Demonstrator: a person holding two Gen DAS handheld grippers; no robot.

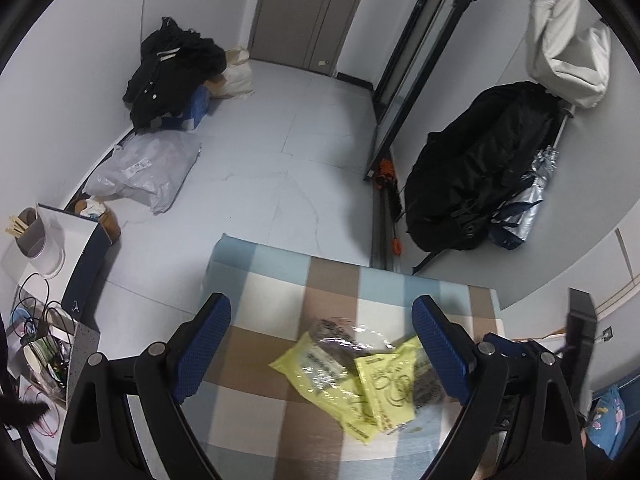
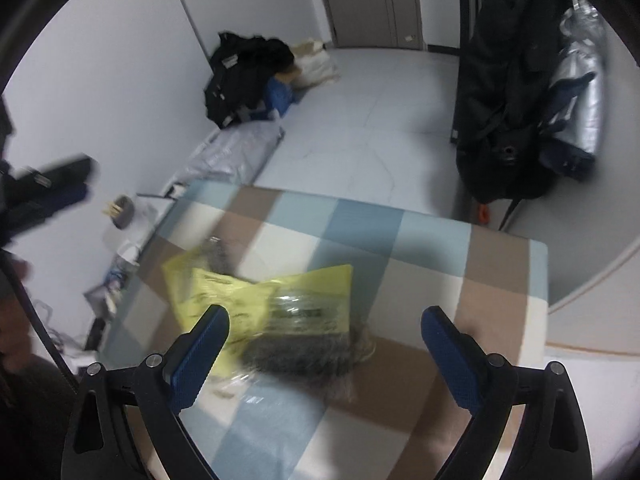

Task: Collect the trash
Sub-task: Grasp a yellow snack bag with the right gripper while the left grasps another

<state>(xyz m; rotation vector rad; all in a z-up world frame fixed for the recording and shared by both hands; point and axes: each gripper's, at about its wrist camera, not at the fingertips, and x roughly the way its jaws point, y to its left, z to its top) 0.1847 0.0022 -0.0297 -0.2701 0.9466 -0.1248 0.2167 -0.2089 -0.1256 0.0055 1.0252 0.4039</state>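
Left wrist view showed the left gripper with its blue-padded jaws spread wide above the crumpled yellow-and-clear plastic wrappers, which lay on the checked blue, brown and cream cloth-covered table. In the right wrist view the right gripper hung over the same wrappers, its jaws also spread and pinching nothing.

The likeliest trouble, as I judged it: the film was thin and lay flat on the cloth, so closing pads might slide over it or catch only one sheet and leave the rest behind. A dark fuzzy mass lay in among the wrappers (what it was I could not tell), and it could drop out if the packet were lifted by one corner. Both grippers converging on one pile might also knock together.

Beyond the table's far edge lay a pale tiled floor, a grey plastic sack and black clothing by the wall. A large black bag leaned on the opposite side of the table.
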